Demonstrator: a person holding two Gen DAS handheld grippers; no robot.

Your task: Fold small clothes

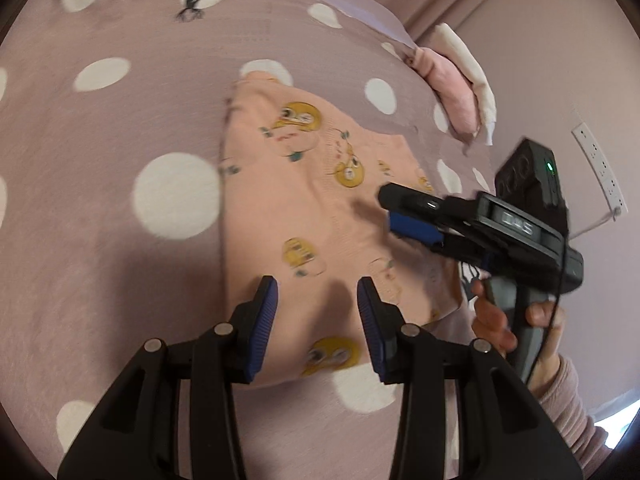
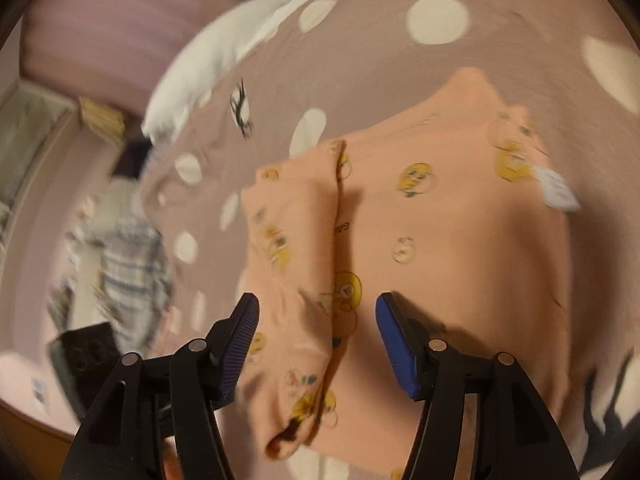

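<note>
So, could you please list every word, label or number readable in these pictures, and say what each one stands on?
Right gripper body, embossed lettering: blurred, not readable.
Peach garment, small dark print along the folded edge: sideways and too blurred to read.
Peach garment, white care tag: no text can be made out.
Polka-dot bedspread: drawings only, no words.

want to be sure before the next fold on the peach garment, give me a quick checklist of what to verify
1. Left gripper empty, pads apart: ok.
2. Right gripper empty, pads apart: ok.
3. Peach garment lying on the dotted bedspread: ok.
4. Side panel already folded over onto the garment: ok.
5. Garment free of wrinkles: cannot tell, blurred.
6. White label tucked inside: not ok, it sticks out at the far edge.
</note>
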